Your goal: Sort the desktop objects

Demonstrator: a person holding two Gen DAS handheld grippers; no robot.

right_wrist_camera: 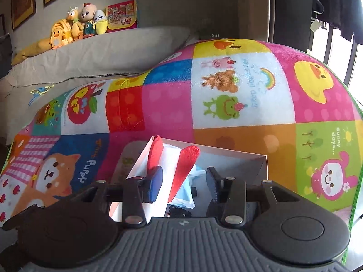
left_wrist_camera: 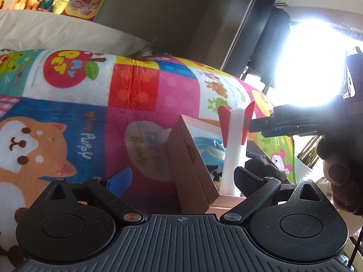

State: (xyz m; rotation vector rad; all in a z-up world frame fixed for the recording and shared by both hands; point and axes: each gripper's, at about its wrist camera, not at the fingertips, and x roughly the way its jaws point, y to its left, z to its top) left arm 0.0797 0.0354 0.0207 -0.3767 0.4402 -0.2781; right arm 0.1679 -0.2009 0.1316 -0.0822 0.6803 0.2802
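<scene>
- The left gripper (left_wrist_camera: 183, 176) stands with its jaws spread wide and nothing between its pads; the near corner of a brown open box (left_wrist_camera: 192, 170) sits in the gap, touching neither finger as far as I can tell
- The box lies on a bright patchwork play mat (left_wrist_camera: 90, 104) printed with cartoon animals; inside it are a crumpled blue and white item (left_wrist_camera: 209, 147) and something small and dark that I cannot make out
- A white stick with two red fins (left_wrist_camera: 233, 140) stands upright at the box, its lower end down at the box's near edge and its finned top above the rim
- The right gripper (left_wrist_camera: 258, 124) reaches in from the right in the left wrist view, its tip right beside the red fin; whether the pads press on the fin from there I cannot tell
- In the right wrist view the right gripper's jaws stand partly closed, with the white stick and its red fins (right_wrist_camera: 179, 167) between the fingers; the blue pad (right_wrist_camera: 156, 185) lies against the left fin, while the other finger looks apart from the toy; so a firm hold is not clear
- Plush toys (right_wrist_camera: 77, 27) line the top of a grey sofa back (right_wrist_camera: 113, 45) beyond the mat
</scene>
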